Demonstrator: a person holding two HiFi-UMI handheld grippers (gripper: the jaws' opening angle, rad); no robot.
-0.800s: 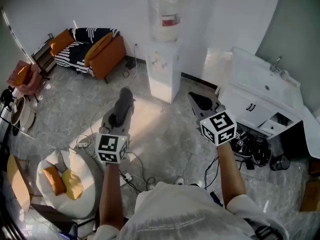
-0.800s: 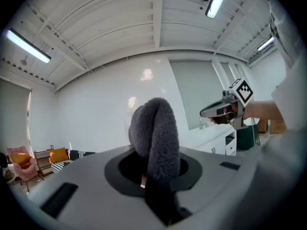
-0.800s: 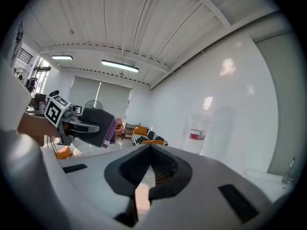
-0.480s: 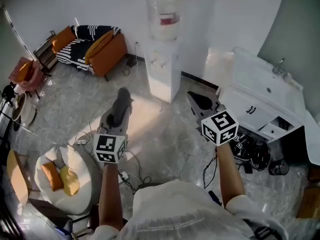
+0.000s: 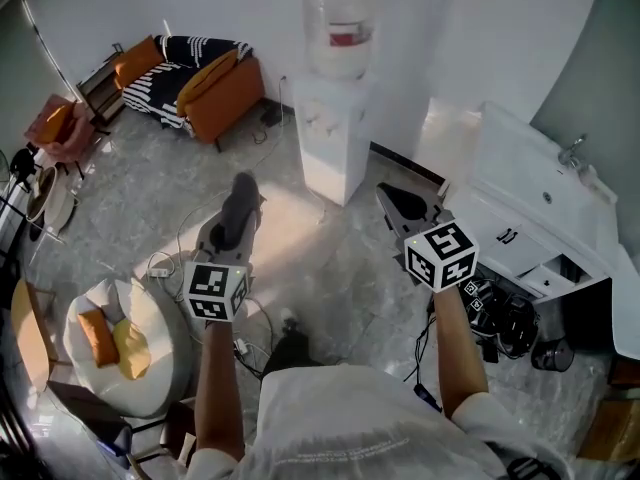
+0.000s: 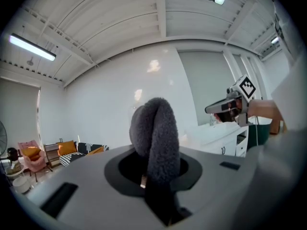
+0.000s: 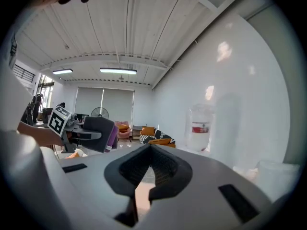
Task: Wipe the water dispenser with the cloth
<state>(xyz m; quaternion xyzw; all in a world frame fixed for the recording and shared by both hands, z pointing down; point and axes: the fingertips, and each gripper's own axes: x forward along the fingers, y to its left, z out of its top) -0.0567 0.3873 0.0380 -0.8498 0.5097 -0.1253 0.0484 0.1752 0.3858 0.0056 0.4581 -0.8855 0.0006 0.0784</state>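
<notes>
Here the person is standing on the grey marbled floor (image 5: 335, 268), both arms reaching forward, facing the white water dispenser (image 5: 335, 133) that is standing against the wall with its bottle on top. The left tongs (image 5: 238, 216) are clamping the fluffy grey cloth (image 6: 154, 131), which is bulging up out of the jaws in a folded hump. The right tongs (image 5: 397, 202) are carrying nothing, their jaws drawn together at the tips. Both are hovering in the air, well apart from the dispenser and pointing roughly its way. An orange sofa (image 5: 215, 93) is sitting off to the left, and a white sink cabinet (image 5: 530, 208) to the right.
</notes>
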